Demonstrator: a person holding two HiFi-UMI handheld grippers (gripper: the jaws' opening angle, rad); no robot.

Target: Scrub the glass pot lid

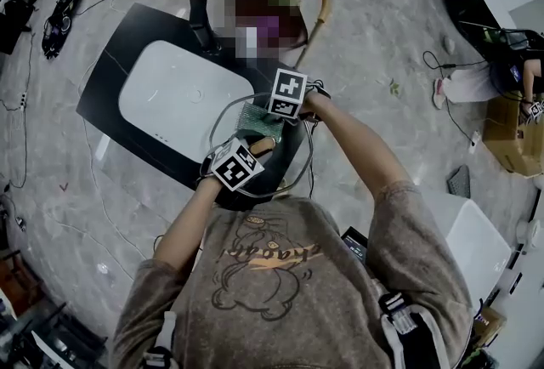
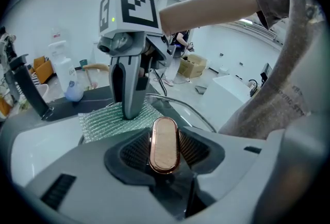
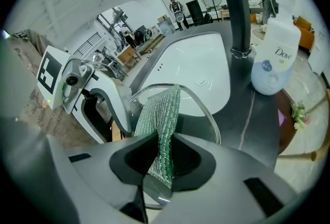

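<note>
Left tongs: the left tongs (image 2: 164, 152) are clamped on the oval copper-rimmed knob (image 2: 164, 135) and carry the lid by it.
Left arm: in the head view the forearm rises from 7 o'clock to the left tongs (image 1: 240, 161), with the wrist straight.
Lid: the round clear glass pot lid (image 1: 228, 127) with a metal rim hangs tilted above the black table (image 1: 106, 82), at 4 o'clock of the white oval basin (image 1: 170, 95).
Cloth: the green mesh scouring cloth (image 3: 164, 109) lies flat against the glass (image 3: 195, 114).
Right tongs: the right tongs (image 3: 161, 158) pinch the cloth's near edge at the lid's 1 o'clock.
Right arm: the bare forearm reaches in from 4 o'clock, elbow bent.
Doing it well: we judge the knob needs a firm grip so the lid cannot swing. We would press the cloth evenly, sweep in arcs out to the rim and turn the lid over the basin.
</note>
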